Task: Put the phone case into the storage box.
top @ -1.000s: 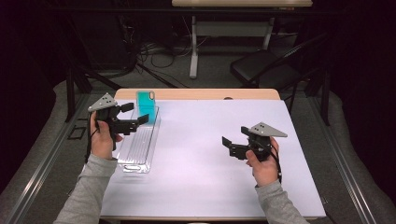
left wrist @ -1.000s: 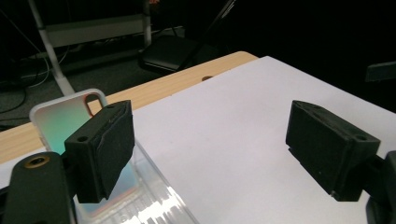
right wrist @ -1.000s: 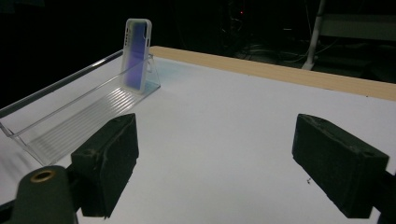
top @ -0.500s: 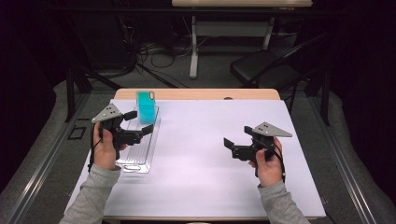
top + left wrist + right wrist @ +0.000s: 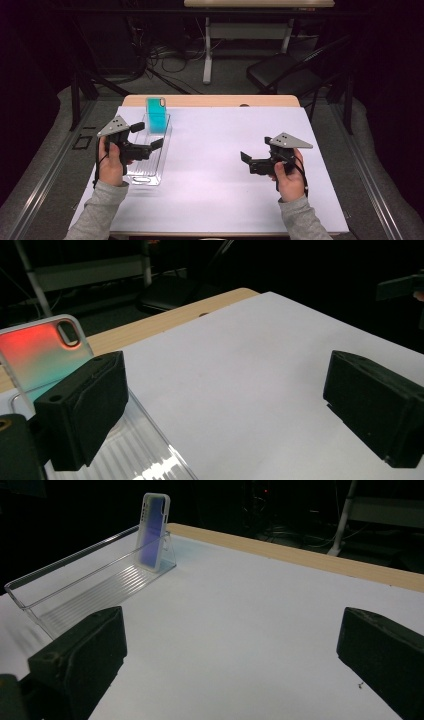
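Left gripper (image 5: 149, 138) hovers over the clear rack (image 5: 148, 165) near the table's left edge — jaws wide apart, empty. Phone case (image 5: 156, 115) stands upright at the rack's far end. Open white tabletop (image 5: 210, 150) follows. Right gripper (image 5: 246, 161) — jaws spread, empty.

The phone case with a clear whitish rim (image 5: 156, 115) reads teal in the high view, shades from red to teal in the left gripper view (image 5: 42, 352), and looks violet-blue in the right gripper view (image 5: 154, 530). It stands in a colourless clear plastic rack with a ribbed floor (image 5: 145, 167) on a plain white sheet (image 5: 215, 165) over a light wooden tabletop (image 5: 210, 101). Both grippers, left (image 5: 148, 136) and right (image 5: 256, 156), are black with grey three-cornered plates, and the person's sleeves (image 5: 97, 215) are grey.
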### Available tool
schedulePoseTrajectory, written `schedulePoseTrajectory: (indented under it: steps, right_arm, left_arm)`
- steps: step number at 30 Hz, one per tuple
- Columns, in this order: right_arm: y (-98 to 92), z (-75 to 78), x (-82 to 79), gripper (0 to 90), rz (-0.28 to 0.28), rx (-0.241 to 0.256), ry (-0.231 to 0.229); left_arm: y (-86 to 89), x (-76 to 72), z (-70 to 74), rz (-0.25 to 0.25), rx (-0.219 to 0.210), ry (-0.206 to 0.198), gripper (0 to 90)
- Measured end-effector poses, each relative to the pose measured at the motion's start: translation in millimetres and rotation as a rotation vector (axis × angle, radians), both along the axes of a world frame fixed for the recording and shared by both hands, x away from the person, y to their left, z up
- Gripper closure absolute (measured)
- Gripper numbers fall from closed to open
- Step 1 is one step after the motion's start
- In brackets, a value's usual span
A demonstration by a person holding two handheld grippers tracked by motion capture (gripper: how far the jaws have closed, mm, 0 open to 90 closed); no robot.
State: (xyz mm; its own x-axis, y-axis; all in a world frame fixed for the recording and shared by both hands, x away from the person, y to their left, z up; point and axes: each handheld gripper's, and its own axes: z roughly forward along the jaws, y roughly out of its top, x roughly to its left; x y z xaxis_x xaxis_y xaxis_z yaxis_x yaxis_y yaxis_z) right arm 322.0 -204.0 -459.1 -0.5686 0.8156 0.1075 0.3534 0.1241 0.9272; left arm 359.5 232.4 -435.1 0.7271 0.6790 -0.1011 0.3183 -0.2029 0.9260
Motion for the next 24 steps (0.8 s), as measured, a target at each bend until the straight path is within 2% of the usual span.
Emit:
schedulePoseTrajectory:
  steps: [4,11,17,24]
  right_arm:
    - [-0.1,0.4,-1.8,0.0,-0.006,-0.014,-0.006]
    - [-4.2,-3.7,-2.9,0.0,-0.024,-0.048,-0.006]
    - [-11.5,-10.6,-3.6,0.0,-0.030,-0.061,0.016]
    - [-15.0,-11.3,-7.1,0.0,-0.032,-0.053,0.006]
  left_arm:
    - [-0.9,-2.3,-0.9,0.002,0.012,0.000,4.5]
    - [-3.7,-7.5,-3.7,-0.027,0.025,0.001,4.5]
    - [-1.6,-10.4,-8.9,-0.036,0.011,0.000,4.5]
    - [1.2,-11.0,-10.0,-0.032,-0.005,-0.002,4.6]
